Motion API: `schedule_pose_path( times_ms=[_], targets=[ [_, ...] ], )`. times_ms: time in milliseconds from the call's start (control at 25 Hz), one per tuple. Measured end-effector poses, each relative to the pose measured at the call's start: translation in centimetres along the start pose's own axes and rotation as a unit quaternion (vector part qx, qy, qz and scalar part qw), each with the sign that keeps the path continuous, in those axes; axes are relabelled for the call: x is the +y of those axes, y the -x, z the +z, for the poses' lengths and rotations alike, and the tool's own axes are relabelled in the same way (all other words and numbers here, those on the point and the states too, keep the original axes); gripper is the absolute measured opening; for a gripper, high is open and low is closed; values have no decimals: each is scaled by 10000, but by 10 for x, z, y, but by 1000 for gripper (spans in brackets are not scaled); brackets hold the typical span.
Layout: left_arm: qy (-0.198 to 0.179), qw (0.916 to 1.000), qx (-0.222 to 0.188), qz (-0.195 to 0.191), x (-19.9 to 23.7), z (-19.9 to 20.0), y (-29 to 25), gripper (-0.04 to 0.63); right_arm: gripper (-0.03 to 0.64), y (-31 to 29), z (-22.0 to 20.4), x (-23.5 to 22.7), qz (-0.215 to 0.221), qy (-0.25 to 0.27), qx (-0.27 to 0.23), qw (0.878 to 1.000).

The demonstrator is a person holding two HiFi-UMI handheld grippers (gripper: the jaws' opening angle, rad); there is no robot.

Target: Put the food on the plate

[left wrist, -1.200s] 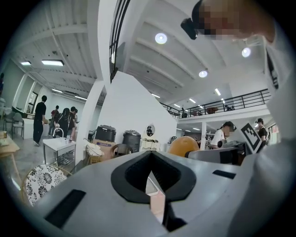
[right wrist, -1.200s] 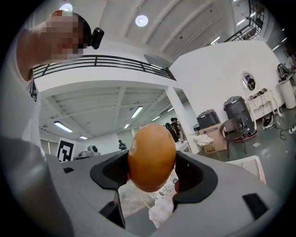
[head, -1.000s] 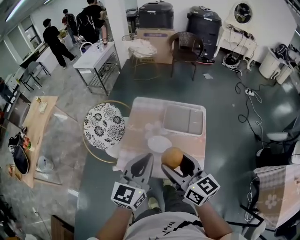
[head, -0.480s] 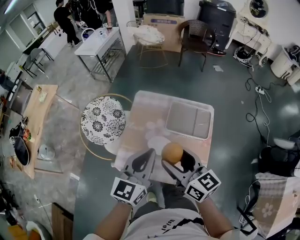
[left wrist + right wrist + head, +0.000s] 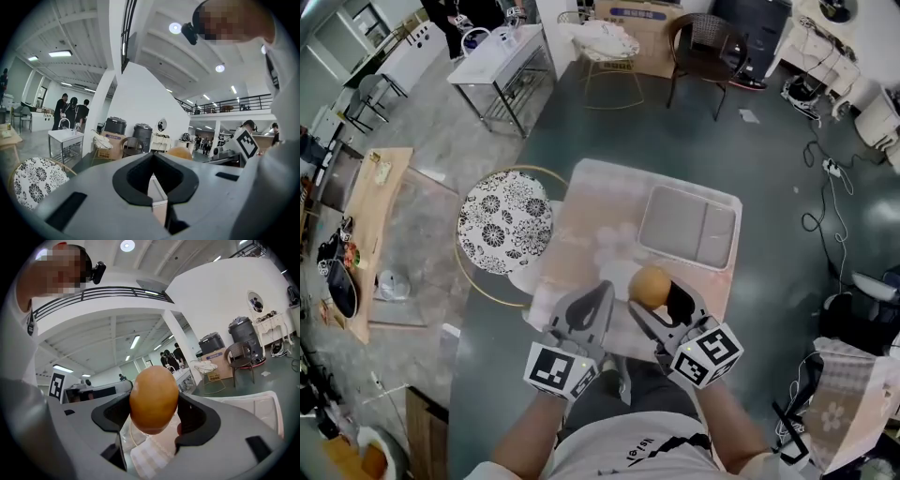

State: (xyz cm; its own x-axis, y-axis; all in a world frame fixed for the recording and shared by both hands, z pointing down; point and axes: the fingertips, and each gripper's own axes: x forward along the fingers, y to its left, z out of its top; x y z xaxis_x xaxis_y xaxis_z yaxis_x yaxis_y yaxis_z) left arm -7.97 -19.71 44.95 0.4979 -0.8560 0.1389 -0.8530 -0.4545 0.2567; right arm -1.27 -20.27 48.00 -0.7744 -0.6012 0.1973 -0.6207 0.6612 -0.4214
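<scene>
A round golden-brown bun (image 5: 650,284) (image 5: 153,399) is held above the near part of the pink-clothed table (image 5: 581,220). My right gripper (image 5: 660,302) (image 5: 153,404) is shut on it, one jaw on each side. A white plate (image 5: 612,270) lies on the cloth just left of the bun, partly hidden behind the grippers. My left gripper (image 5: 589,314) (image 5: 153,157) hovers beside it at the table's near edge, jaws shut with nothing between them. The bun (image 5: 180,152) and the right gripper (image 5: 236,147) also show in the left gripper view.
A grey rectangular tray (image 5: 689,228) lies at the table's far right. A round floral stool (image 5: 504,222) stands against the table's left side. Farther off are a wicker chair (image 5: 703,42), a metal table (image 5: 502,61) and cables (image 5: 825,187) on the floor.
The right gripper has carried the bun a little farther over the table, up beside the plate. The left gripper stays alongside, still shut. The head view has tilted downward.
</scene>
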Motion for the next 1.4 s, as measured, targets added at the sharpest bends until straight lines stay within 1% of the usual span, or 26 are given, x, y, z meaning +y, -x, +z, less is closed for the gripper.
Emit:
schedule_pose_path(
  times_ms=[120,360,560,720,1160,1400],
  targets=[
    [50,10000,12,19,10,-16,-4,6,310,-7,-20,-11,-196,-54,47,9998],
    [40,9998,135,-156,20,-56,-12,6,310,-17,-61,-24,-329,-114,199,9992],
    [53,9998,182,-108,32,-95,-18,6,310,-26,-108,-38,-507,-190,327,9980],
    [90,9996,230,-167,36,-121,-23,6,310,-30,-135,-52,-616,-161,409,9971],
    [67,9989,423,-181,49,-174,-35,6,310,-44,-196,-88,-777,-120,732,9942],
    [122,9984,518,-178,55,-195,-41,6,310,-55,-225,-101,-889,-13,1025,9907]
  ],
)
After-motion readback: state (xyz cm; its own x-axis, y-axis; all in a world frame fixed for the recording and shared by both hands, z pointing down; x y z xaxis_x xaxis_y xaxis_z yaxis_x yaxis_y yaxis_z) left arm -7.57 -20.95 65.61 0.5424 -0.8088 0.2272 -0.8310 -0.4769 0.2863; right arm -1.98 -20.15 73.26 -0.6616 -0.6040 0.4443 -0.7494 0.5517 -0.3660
